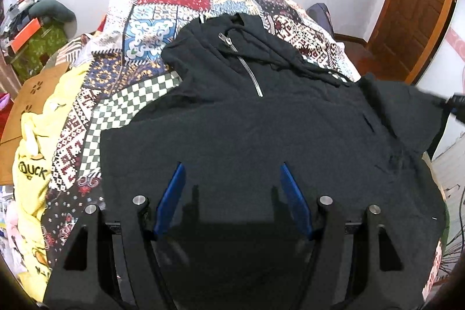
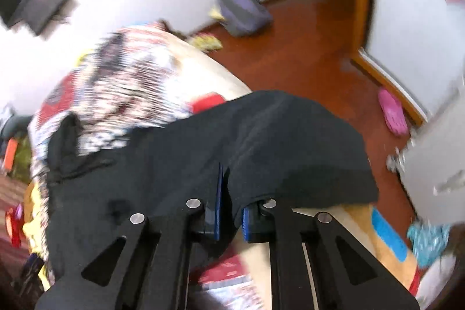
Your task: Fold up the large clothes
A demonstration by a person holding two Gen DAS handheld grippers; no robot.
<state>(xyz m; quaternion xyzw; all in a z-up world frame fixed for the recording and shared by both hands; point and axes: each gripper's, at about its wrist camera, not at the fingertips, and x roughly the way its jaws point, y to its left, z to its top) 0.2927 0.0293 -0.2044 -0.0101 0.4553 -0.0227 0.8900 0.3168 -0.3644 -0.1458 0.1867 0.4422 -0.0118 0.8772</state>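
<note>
Black hoodie (image 1: 261, 130) lies front-up on patchwork quilt (image 1: 162, 28) covering bed, silver zipper (image 1: 247, 69) at neck. Left tool (image 1: 232, 173) hovers above lower body of hoodie, blue fingers (image 1: 174, 193) spread wide. Right tool (image 2: 231, 179) pinched on fold of hoodie's side, probably sleeve; view blurred. Yellow duck garment (image 1: 32, 153) beside hoodie.

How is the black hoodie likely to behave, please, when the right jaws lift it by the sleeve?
The black hoodie is probably floppy: the sleeve already drapes limply over the right gripper. It will likely trail and drag on the patterned bedspread, since most of it lies spread there.
</note>
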